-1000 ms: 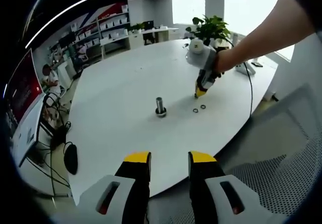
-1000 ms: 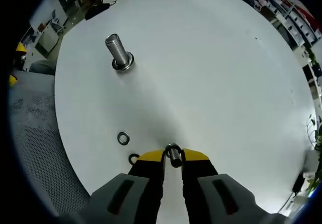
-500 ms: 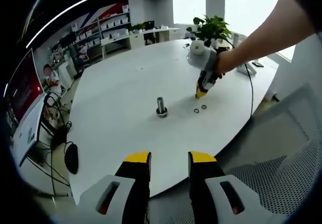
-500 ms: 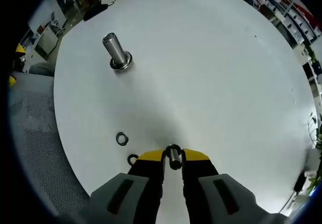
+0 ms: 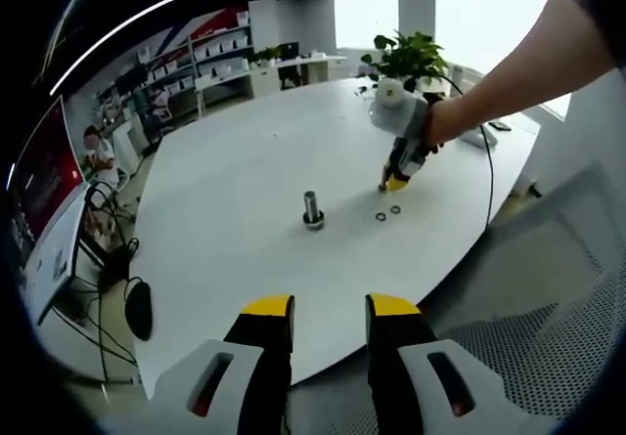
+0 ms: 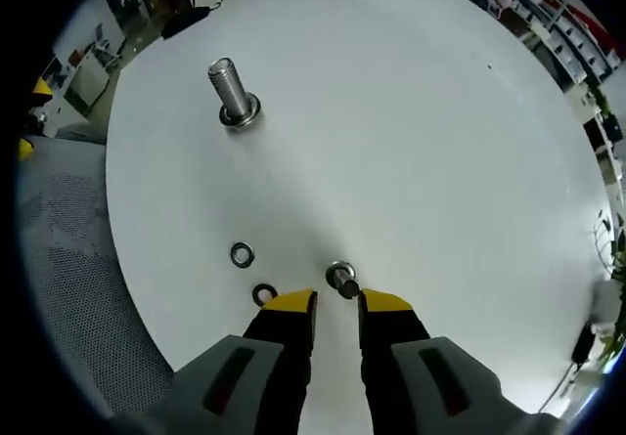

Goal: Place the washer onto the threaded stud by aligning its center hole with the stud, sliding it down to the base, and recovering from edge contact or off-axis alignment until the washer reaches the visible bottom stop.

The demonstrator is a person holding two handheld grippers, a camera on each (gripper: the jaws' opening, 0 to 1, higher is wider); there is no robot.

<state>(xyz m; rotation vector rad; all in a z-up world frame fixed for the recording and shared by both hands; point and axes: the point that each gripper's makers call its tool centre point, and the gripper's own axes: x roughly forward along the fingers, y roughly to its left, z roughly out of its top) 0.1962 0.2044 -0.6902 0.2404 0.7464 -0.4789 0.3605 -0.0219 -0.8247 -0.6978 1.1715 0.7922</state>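
Note:
The threaded stud [image 6: 227, 85] stands upright on the white round table [image 6: 411, 132], with a washer around its base [image 6: 240, 115]. Two loose washers [image 6: 242, 254] [image 6: 263, 293] lie flat near my right gripper [image 6: 336, 303]. This gripper is open, and a small ring-headed metal piece [image 6: 339, 279] rests on the table just beyond its yellow tips, outside the jaws. In the left gripper view the stud [image 5: 312, 207] sits mid-table, with the right gripper [image 5: 391, 181] held by a hand above the loose washers [image 5: 380, 216]. My left gripper [image 5: 330, 308] hangs open and empty off the table's near edge.
A potted plant [image 5: 406, 56] and a cable [image 5: 486, 161] sit at the table's far side. A grey mesh chair [image 6: 68, 259] is beside the table edge. A black mouse [image 5: 138, 308] and wires lie on the floor to the left. Shelves and desks line the back.
The small metal piece was between the right gripper's tips; now it lies on the table ahead of them, and the jaws stand slightly wider and drawn back. The left gripper has not moved.

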